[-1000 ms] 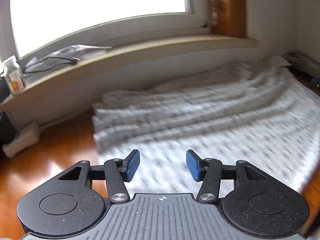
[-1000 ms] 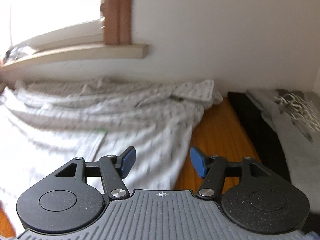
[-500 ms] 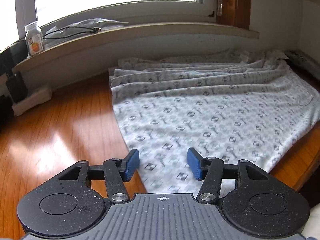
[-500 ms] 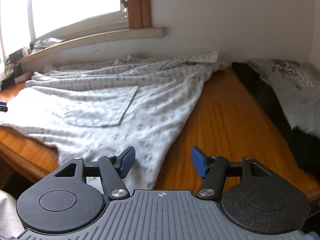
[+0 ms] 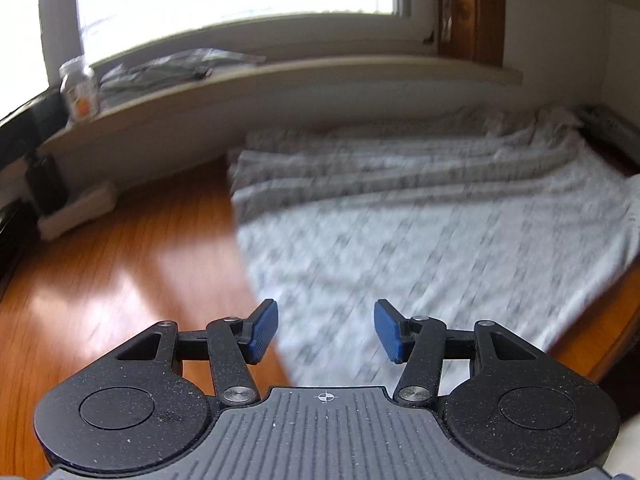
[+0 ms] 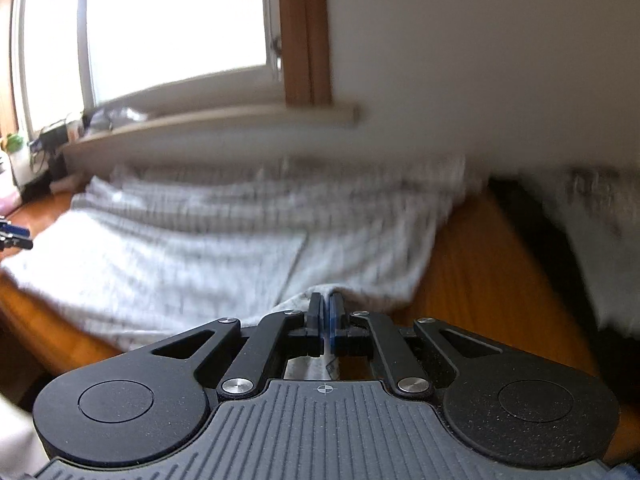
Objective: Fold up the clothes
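A white patterned garment [image 5: 420,232] lies spread over the wooden table [image 5: 120,288], rumpled toward the wall. My left gripper [image 5: 326,330] hovers open over its near left edge, blue pads apart with nothing pinched between them. In the right wrist view the same garment [image 6: 208,248] shows a square pocket, and my right gripper [image 6: 325,316] is shut on the garment's near edge, a fold of cloth bunched between the pads. The left gripper's tip [image 6: 14,234] shows at the far left of that view.
A windowsill [image 5: 280,80] runs along the back with a small jar [image 5: 79,92] and cables. A white power strip [image 5: 76,208] sits by the wall at left. A dark and grey pile of clothes [image 6: 592,240] lies at the table's right side.
My right gripper has closed from open onto the garment's near edge. The left gripper stays open and has shifted slightly along the left edge; both views are now blurred.
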The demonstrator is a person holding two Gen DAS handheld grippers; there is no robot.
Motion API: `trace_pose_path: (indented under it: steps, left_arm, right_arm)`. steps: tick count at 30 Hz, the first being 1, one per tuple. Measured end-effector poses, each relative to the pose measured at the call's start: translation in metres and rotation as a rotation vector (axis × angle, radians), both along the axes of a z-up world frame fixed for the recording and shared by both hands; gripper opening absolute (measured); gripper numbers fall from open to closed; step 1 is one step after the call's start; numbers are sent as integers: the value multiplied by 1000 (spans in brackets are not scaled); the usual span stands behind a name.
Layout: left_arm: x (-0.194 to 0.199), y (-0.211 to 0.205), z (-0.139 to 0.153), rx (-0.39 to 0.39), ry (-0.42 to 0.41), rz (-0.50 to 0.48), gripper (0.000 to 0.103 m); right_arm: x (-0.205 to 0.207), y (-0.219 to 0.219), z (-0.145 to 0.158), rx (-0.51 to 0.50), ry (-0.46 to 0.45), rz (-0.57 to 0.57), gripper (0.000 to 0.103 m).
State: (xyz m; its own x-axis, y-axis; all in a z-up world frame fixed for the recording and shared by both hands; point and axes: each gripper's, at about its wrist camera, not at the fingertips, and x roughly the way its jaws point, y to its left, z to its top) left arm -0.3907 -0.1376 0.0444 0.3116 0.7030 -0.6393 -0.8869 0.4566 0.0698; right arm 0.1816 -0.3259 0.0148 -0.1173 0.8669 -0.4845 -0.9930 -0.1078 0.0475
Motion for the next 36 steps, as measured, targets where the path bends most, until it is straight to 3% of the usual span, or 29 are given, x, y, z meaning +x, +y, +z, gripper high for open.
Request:
trace_pose_path:
  steps: [6, 14, 17, 19, 21, 29, 36]
  left_arm:
    - [60, 15, 14, 56, -19, -118, 58]
    - [126, 48, -19, -40, -92, -257, 61]
    - [140, 55, -30, -59, -83, -268, 62]
    - [141, 56, -33, -64, -81, -276, 64]
    - [143, 58, -36, -64, -83, -278, 65]
    - [129, 67, -39, -49, -120, -248, 68]
    - [120, 66, -39, -35, -149, -232, 71]
  right_arm:
    - [-19, 58, 27, 80, -71, 16, 3]
    - [-27, 123, -25, -65, -114, 1, 5]
    - [-22, 113, -30, -72, -71, -5, 16]
    - [-17, 97, -28, -63, -50, -14, 36]
    - [-12, 79, -26, -58, -35, -18, 48]
    - [0, 1, -38, -104, -7, -31, 52]
    - [7, -32, -45, -114, -1, -61, 50]
